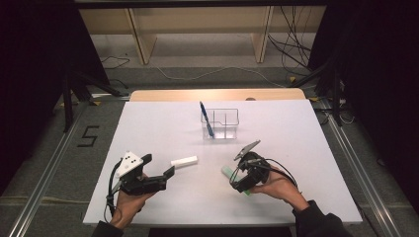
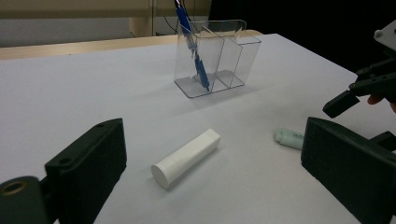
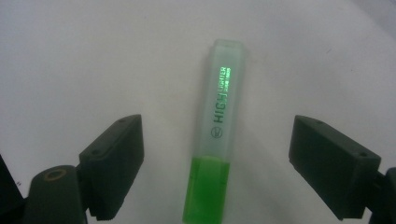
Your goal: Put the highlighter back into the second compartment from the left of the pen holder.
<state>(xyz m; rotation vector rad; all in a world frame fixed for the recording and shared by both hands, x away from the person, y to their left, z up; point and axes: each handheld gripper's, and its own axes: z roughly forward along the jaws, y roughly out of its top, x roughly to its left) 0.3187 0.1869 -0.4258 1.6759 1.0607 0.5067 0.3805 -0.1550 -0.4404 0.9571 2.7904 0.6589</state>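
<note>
right gripper view: the right gripper (image 3: 217,154) is released, its two black fingers (image 3: 114,158) spread wide and standing clear on either side of a green highlighter (image 3: 215,140) that lies flat on the white table (image 3: 70,56). the highlighter sits midway between the fingers, touching neither; its green body is nearest the camera and its clear cap, printed with lettering, points away beyond the fingertips.

left gripper view: the left gripper (image 2: 212,172) is likewise released, its fingers (image 2: 93,163) set far apart. a white cylinder (image 2: 187,157) lies on its side on the table between them, just ahead of the fingertips and nearer the left finger, touching neither. beyond the right finger the capped end of the highlighter (image 2: 289,138) shows, with the right gripper (image 2: 364,88) above it. farther off, well beyond both fingers, stands a clear organizer (image 2: 219,60) with compartments; a blue pen (image 2: 194,51) leans tilted in its left compartment.

high view: the left gripper (image 1: 165,175) points toward the white cylinder (image 1: 184,161), which lies just past its fingertips. the right gripper (image 1: 237,180) hangs over the highlighter (image 1: 228,172). the clear organizer (image 1: 221,123) with the blue pen (image 1: 206,119) stands well apart from both, toward the far edge of the table (image 1: 148,123).
</note>
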